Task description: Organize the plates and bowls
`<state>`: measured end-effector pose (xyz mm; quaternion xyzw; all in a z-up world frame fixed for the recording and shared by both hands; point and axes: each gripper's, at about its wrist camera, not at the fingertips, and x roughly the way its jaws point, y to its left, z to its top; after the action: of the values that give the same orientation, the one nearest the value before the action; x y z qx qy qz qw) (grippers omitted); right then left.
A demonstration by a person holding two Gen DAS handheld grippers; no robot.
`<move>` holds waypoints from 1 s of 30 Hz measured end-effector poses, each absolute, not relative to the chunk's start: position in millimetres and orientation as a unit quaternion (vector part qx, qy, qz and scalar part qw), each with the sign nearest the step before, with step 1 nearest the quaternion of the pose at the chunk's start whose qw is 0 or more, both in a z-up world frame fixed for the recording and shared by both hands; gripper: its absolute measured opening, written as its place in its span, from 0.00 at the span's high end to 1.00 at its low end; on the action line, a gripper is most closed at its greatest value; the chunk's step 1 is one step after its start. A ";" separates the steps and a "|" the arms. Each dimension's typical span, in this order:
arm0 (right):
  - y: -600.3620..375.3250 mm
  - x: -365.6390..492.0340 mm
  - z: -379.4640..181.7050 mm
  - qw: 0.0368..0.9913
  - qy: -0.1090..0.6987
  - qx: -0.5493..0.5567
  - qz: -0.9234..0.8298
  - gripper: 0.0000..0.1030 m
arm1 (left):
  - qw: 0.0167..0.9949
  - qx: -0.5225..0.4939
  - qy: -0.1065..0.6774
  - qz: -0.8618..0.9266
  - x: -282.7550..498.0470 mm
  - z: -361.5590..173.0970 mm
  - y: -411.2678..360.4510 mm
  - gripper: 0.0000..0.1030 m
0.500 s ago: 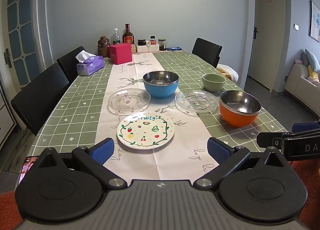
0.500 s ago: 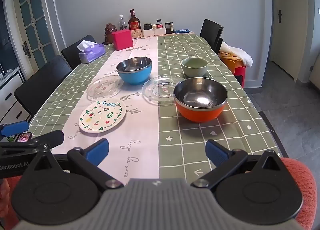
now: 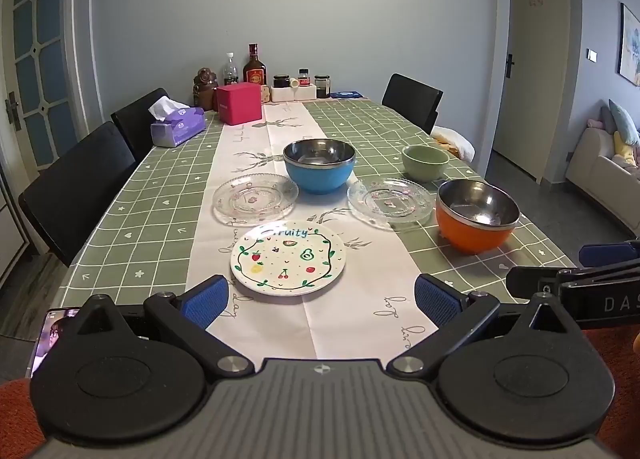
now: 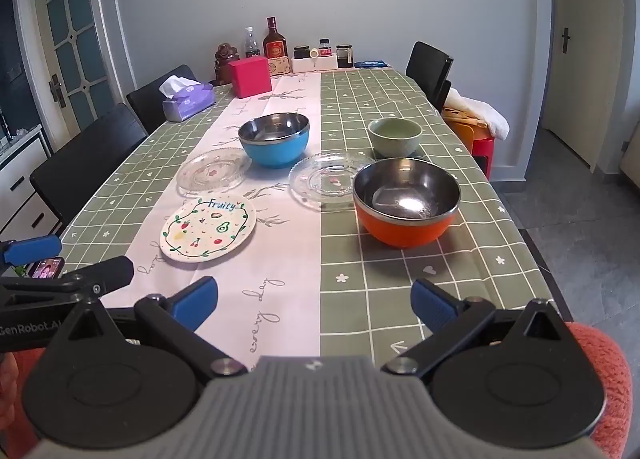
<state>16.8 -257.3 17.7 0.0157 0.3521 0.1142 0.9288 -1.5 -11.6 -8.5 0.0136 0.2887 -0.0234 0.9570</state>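
Note:
A white "Fruity" plate lies nearest, just beyond my open, empty left gripper. Two clear glass plates lie behind it, also in the right wrist view. A blue bowl, a small green bowl and an orange bowl stand upright and apart. My right gripper is open and empty, short of the orange bowl.
At the far end of the table stand a pink box, a purple tissue box, bottles and jars. Black chairs line the left side, one the right. A phone lies at the near left edge.
Both grippers have shifted only slightly; the view is nearly the same. Nothing on the table has moved.

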 end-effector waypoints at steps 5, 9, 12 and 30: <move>-256.2 16.2 17.5 0.929 0.351 0.012 0.116 0.02 | 0.957 0.013 0.289 -0.024 -1.3 -8.6 -11.6 0.00; -254.9 15.4 17.1 0.929 0.350 0.009 0.118 0.02 | 0.957 0.014 0.290 -0.023 -1.4 -8.8 -12.1 0.00; -254.4 15.4 17.1 0.929 0.351 0.007 0.119 0.02 | 0.956 0.013 0.291 -0.024 -1.2 -8.8 -11.5 0.00; -252.0 14.8 15.7 0.928 0.352 0.007 0.119 0.02 | 0.956 0.013 0.292 -0.024 -0.8 -8.7 -10.8 0.00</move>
<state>14.8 -252.0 15.7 0.0066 0.3519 0.1193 0.9284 -0.8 -10.8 -8.7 0.0133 0.2924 -0.0239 0.9559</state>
